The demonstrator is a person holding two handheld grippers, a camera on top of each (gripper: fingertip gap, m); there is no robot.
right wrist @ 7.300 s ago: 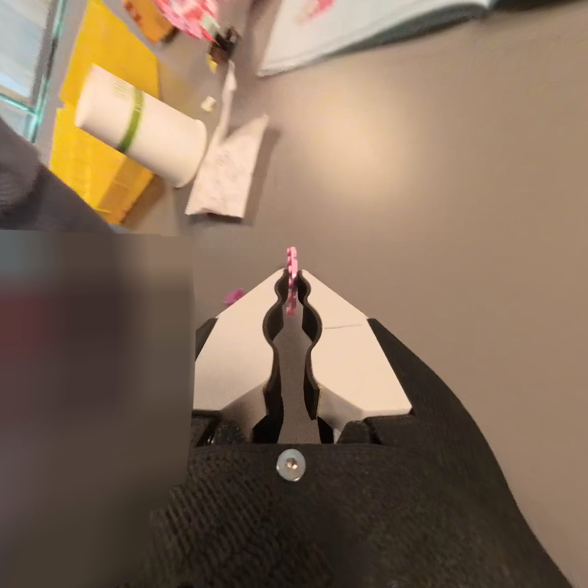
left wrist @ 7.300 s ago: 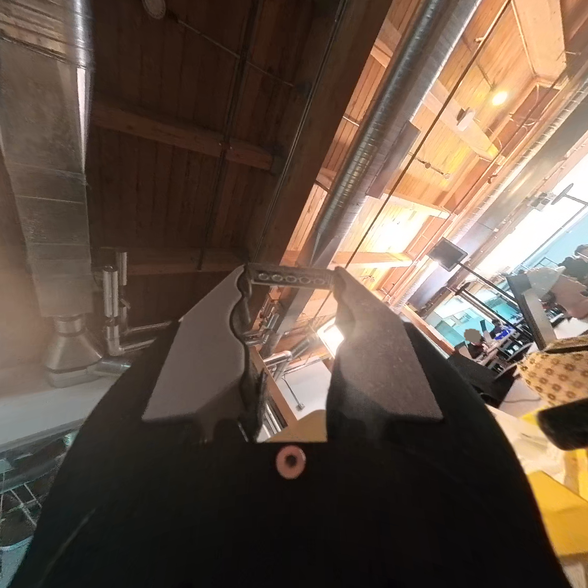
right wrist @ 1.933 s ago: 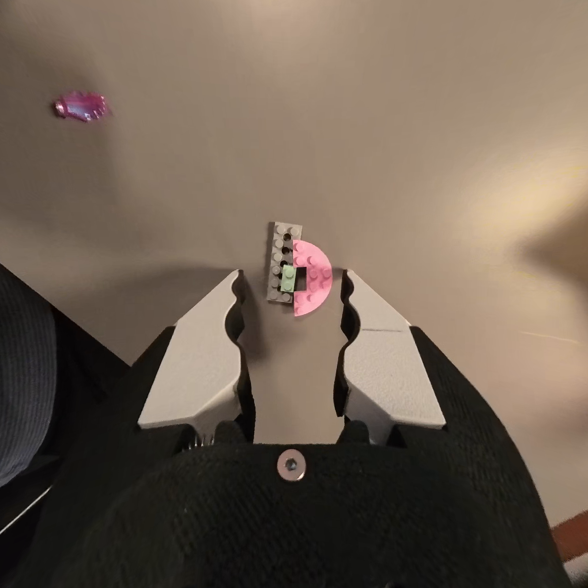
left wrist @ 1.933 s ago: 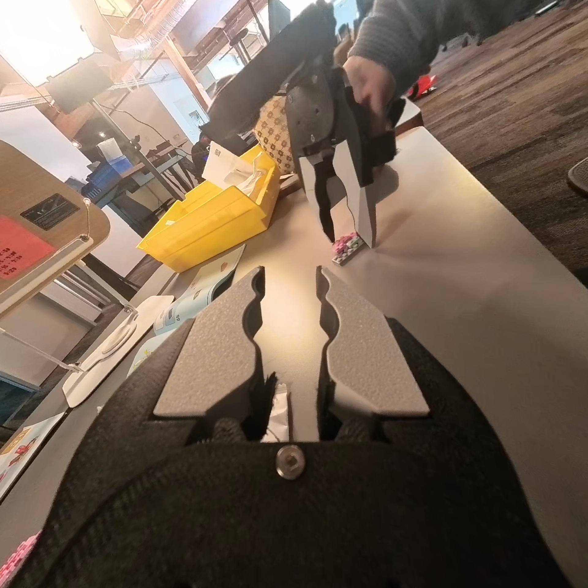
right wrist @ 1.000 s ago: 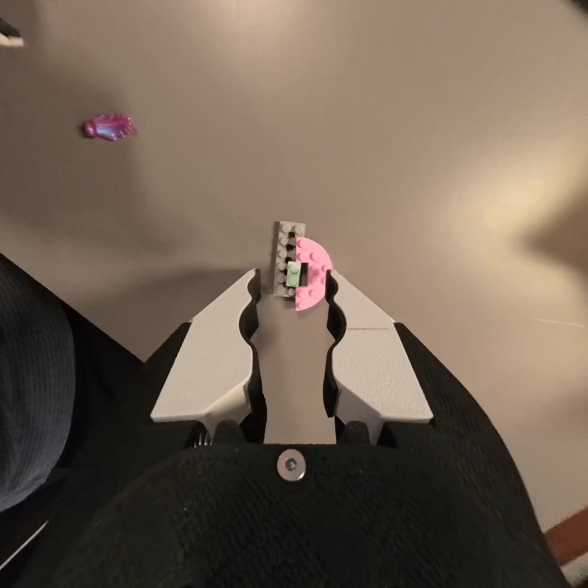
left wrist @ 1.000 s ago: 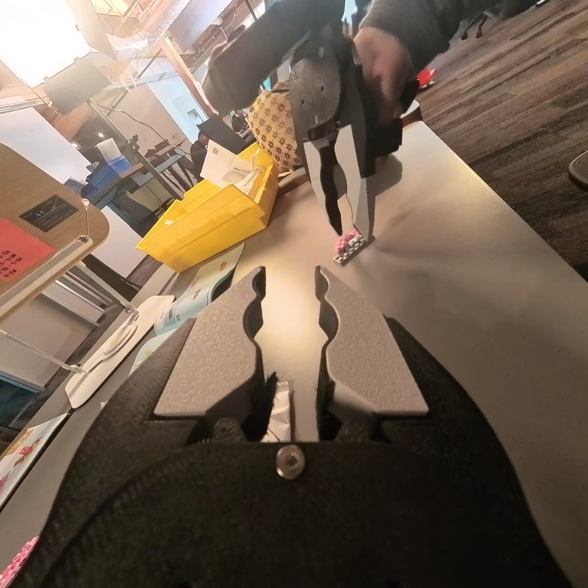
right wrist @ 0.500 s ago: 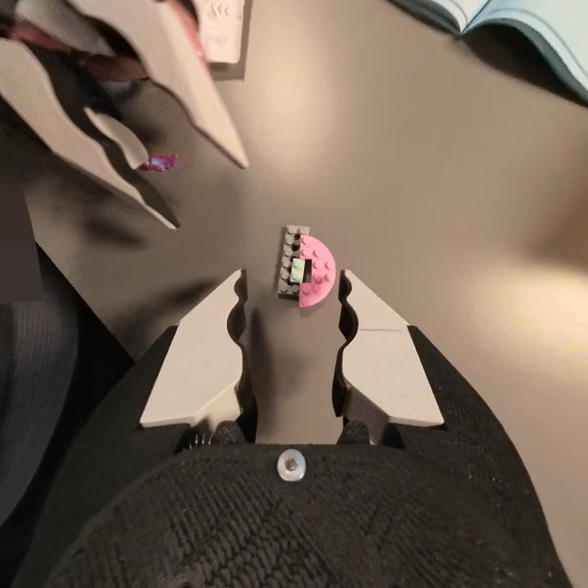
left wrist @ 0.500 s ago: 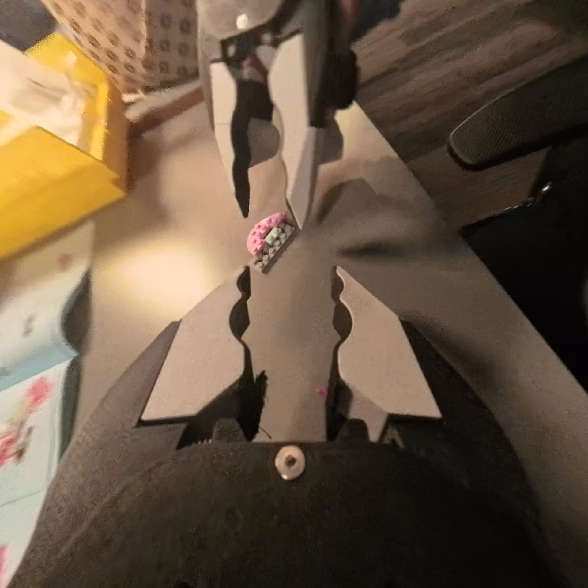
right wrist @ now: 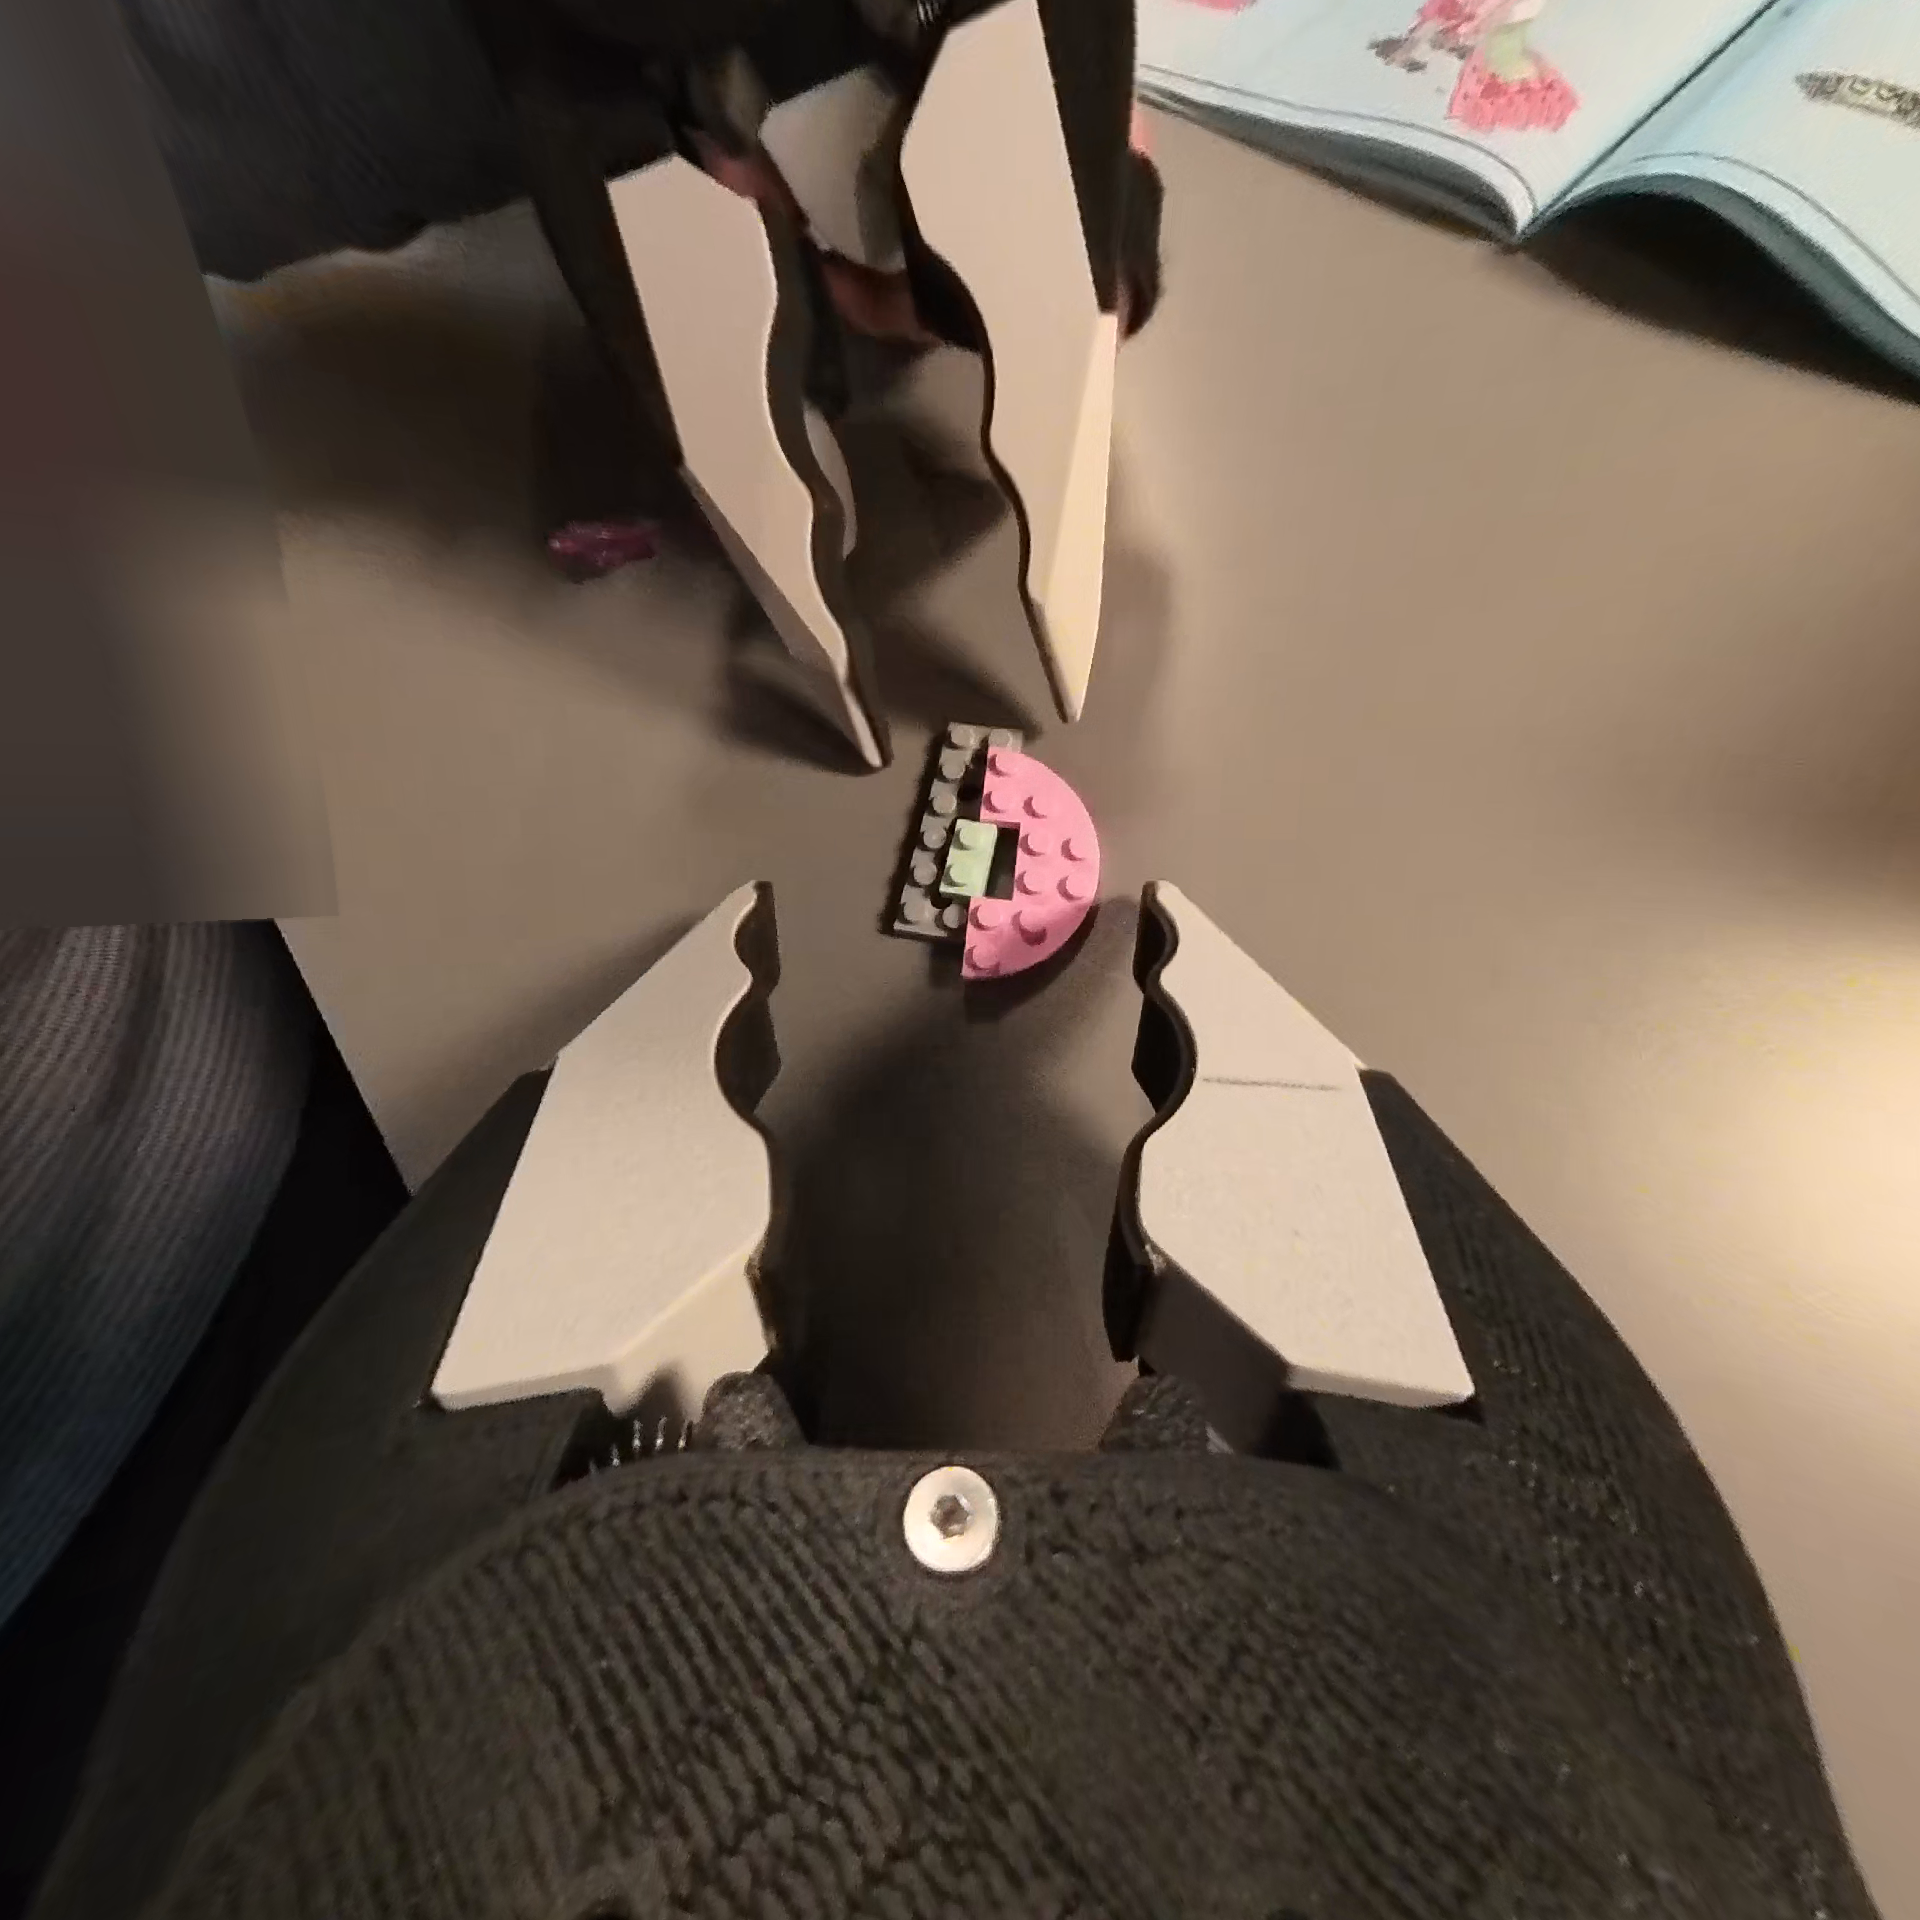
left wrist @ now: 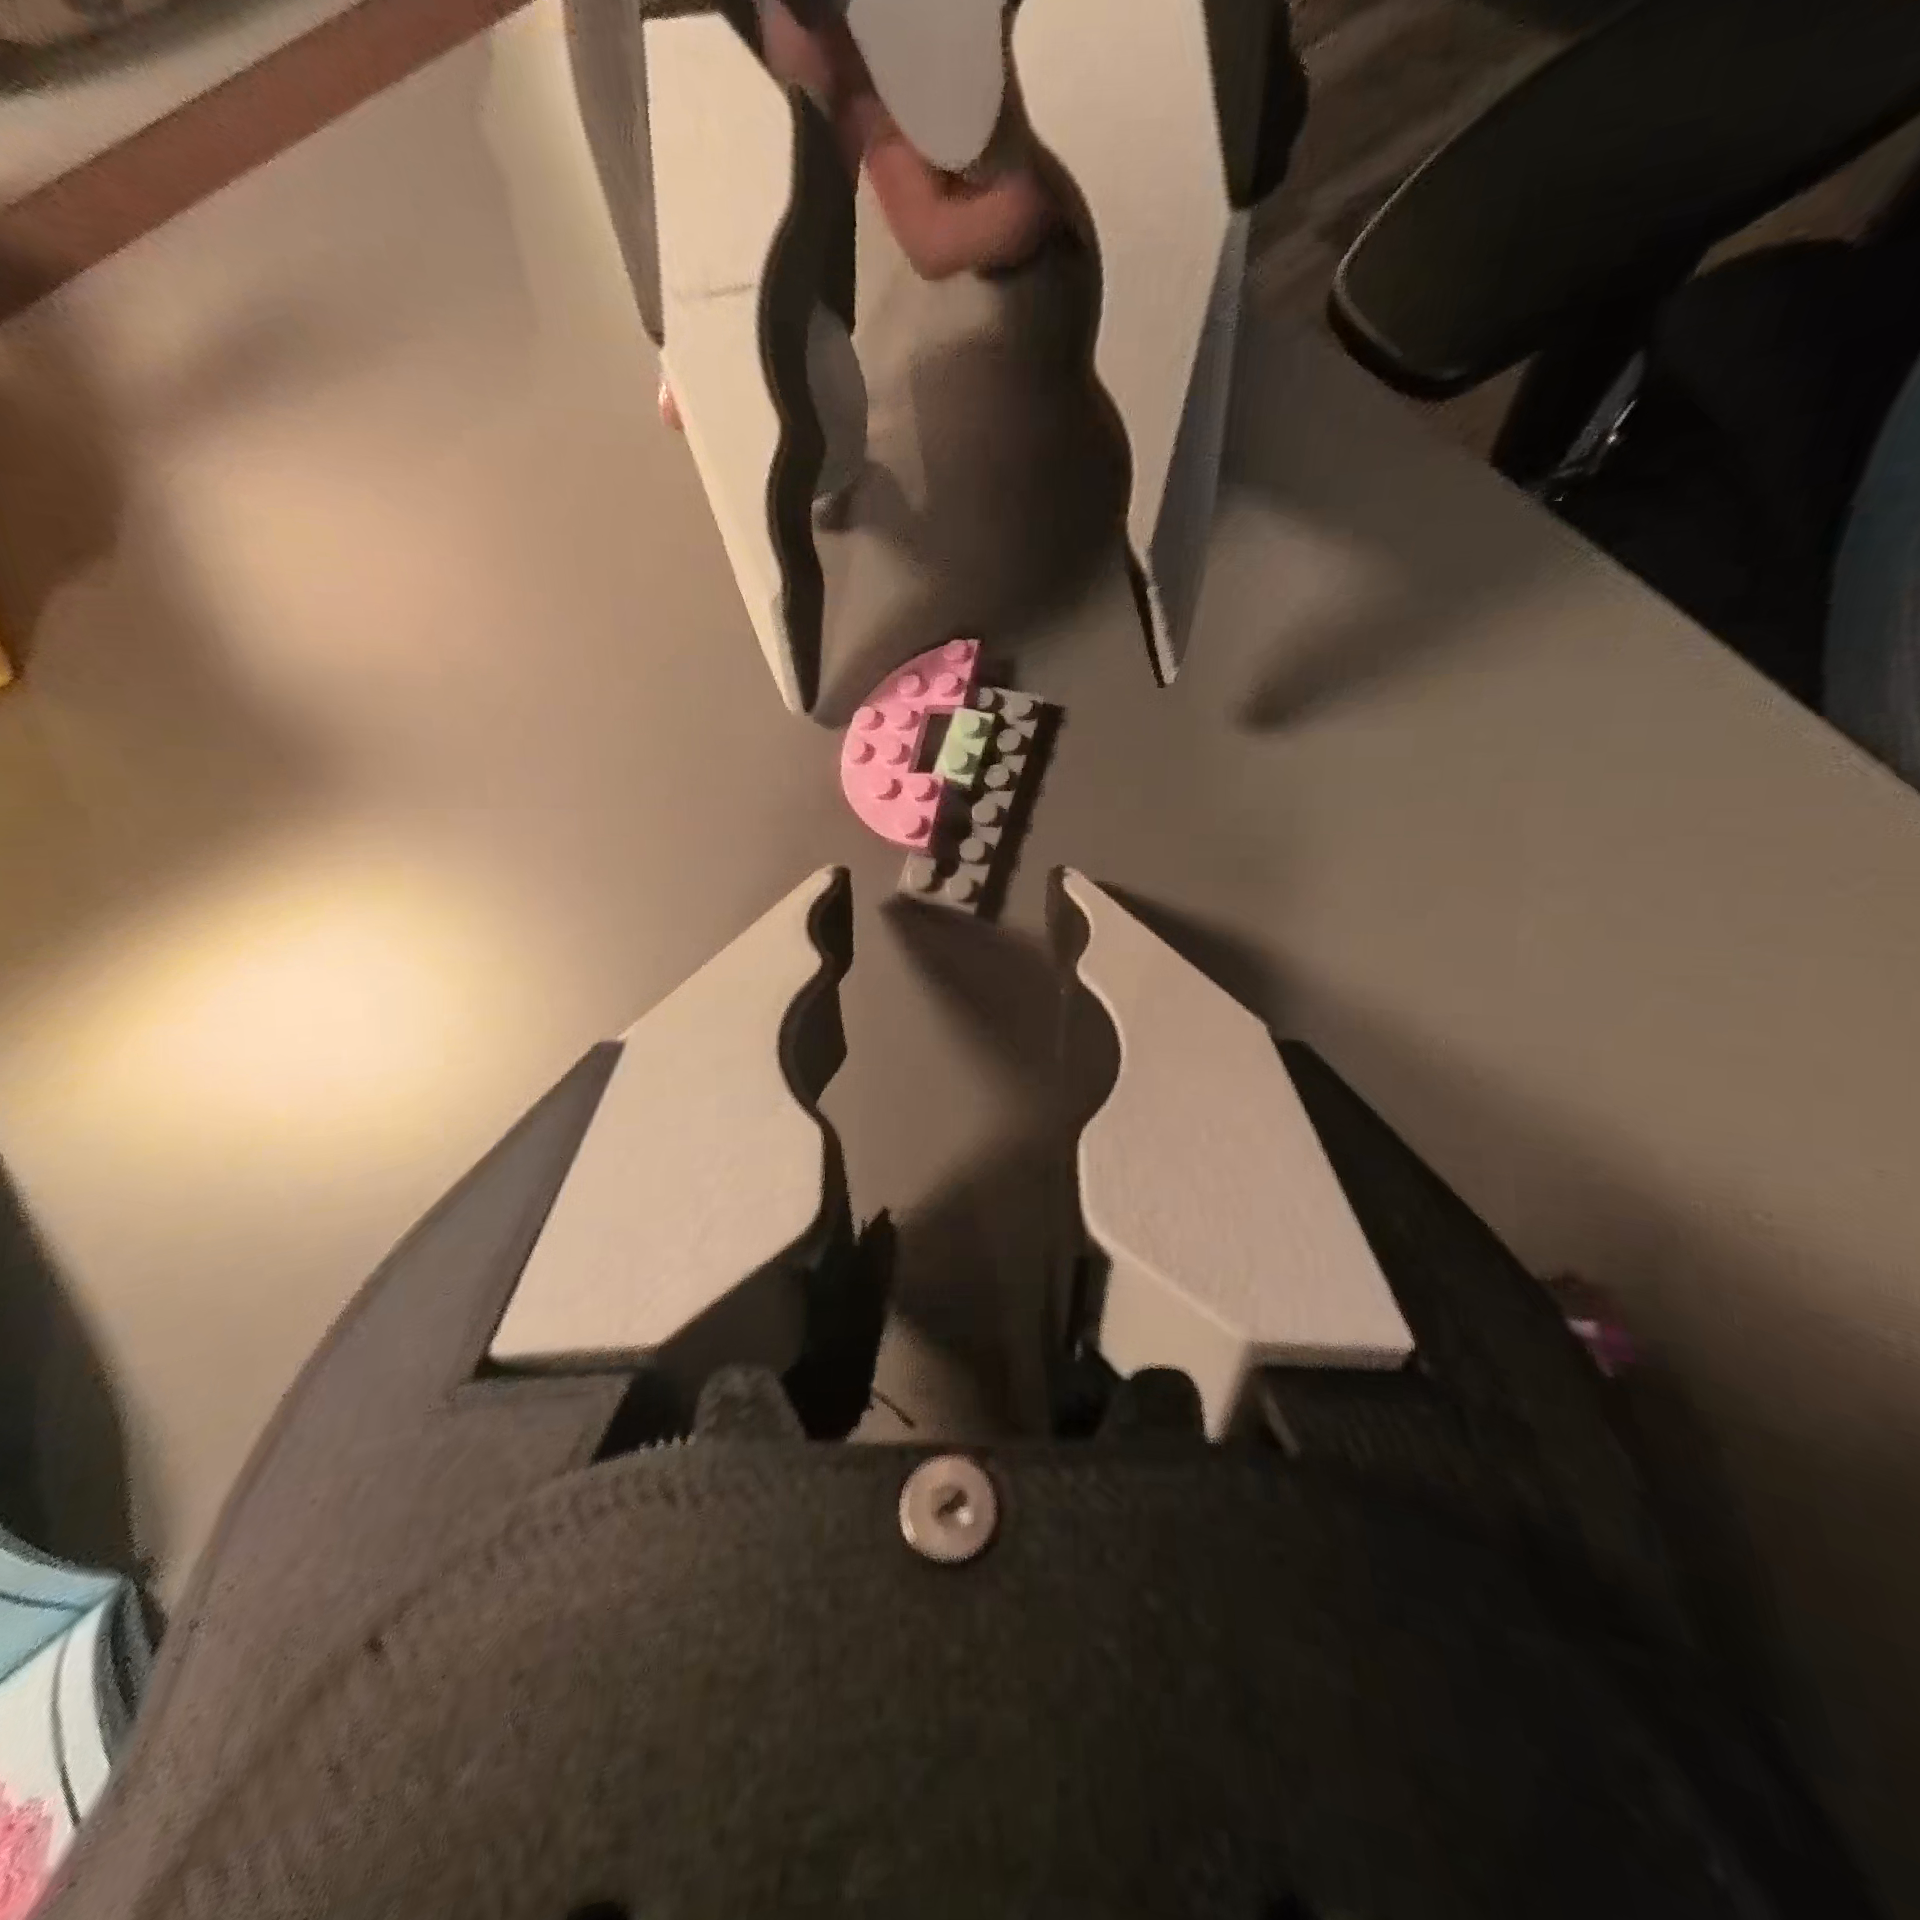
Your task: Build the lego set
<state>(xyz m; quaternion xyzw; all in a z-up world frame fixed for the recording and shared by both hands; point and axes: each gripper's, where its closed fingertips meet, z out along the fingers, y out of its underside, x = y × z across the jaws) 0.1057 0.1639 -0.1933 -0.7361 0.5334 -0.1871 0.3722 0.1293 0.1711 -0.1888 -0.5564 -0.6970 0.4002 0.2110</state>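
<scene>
The left gripper (left wrist: 948, 883) is open just beside the grey plate (left wrist: 987, 821); the right gripper (right wrist: 951, 899) is open near the pink half-round (right wrist: 1039, 873) on the table (right wrist: 1455, 727). Colliding fingertips might push the bricks apart

A small purple piece (right wrist: 603, 542) on the counter (right wrist: 1455, 727) is too blurred to identify. The open booklet (right wrist: 1621, 135) runs off the top right edge. A mosaic patch covers the left side (right wrist view). A pink thing (left wrist: 1595, 1340) shows only partly behind the left tongs (left wrist: 948, 888).
</scene>
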